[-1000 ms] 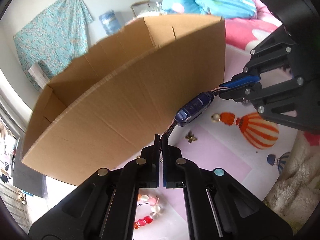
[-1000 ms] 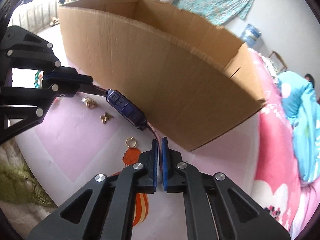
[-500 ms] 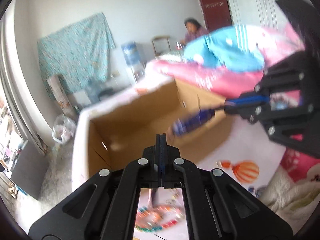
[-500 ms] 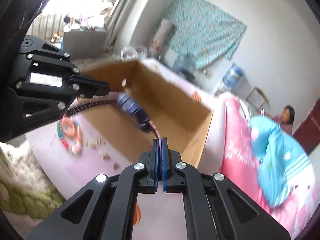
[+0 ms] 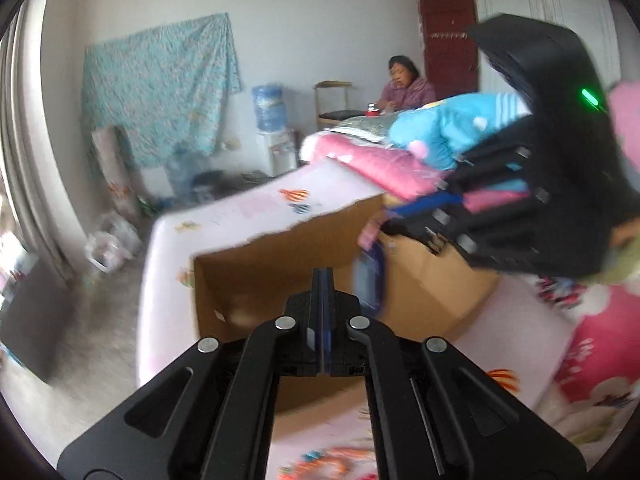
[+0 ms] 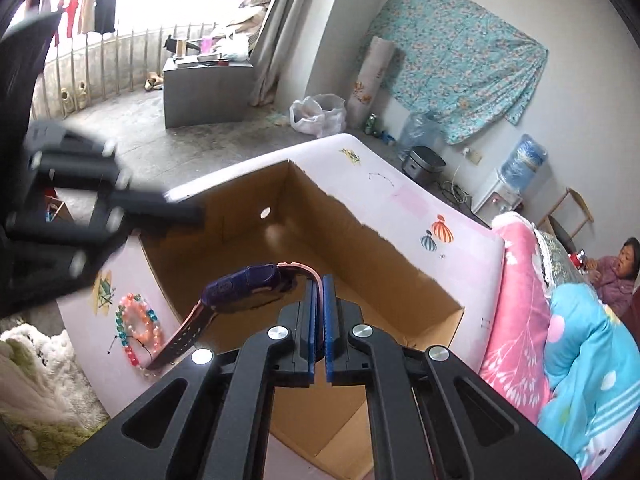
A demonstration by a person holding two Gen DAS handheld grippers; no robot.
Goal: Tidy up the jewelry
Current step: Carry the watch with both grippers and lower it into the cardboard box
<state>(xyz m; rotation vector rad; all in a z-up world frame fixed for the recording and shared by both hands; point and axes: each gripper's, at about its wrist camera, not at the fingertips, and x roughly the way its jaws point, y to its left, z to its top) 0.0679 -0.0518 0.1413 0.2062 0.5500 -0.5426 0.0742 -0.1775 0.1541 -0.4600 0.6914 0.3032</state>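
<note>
My right gripper (image 6: 319,308) is shut on the pink strap of a purple-faced watch (image 6: 244,290), holding it above the open cardboard box (image 6: 380,248). The watch's free strap end hangs down to the left. My left gripper (image 5: 323,280) is shut with nothing visible between its pads; in the right wrist view it sits blurred at the left (image 6: 192,212), away from the watch. The watch (image 5: 370,276) shows blurred in the left wrist view, under the right gripper (image 5: 400,220). A beaded bracelet (image 6: 138,328) lies on the pink sheet left of the box.
The box stands on a bed with a pink balloon-print sheet (image 6: 400,196). Folded pink and blue bedding (image 6: 560,340) lies to the right, a white fluffy blanket (image 6: 36,372) to the left. A seated person (image 5: 404,88) is beyond the bed.
Both grippers rose from the sheet to above the box. The left gripper has let go of the watch strap and moved away; the watch now hangs from the right gripper alone.
</note>
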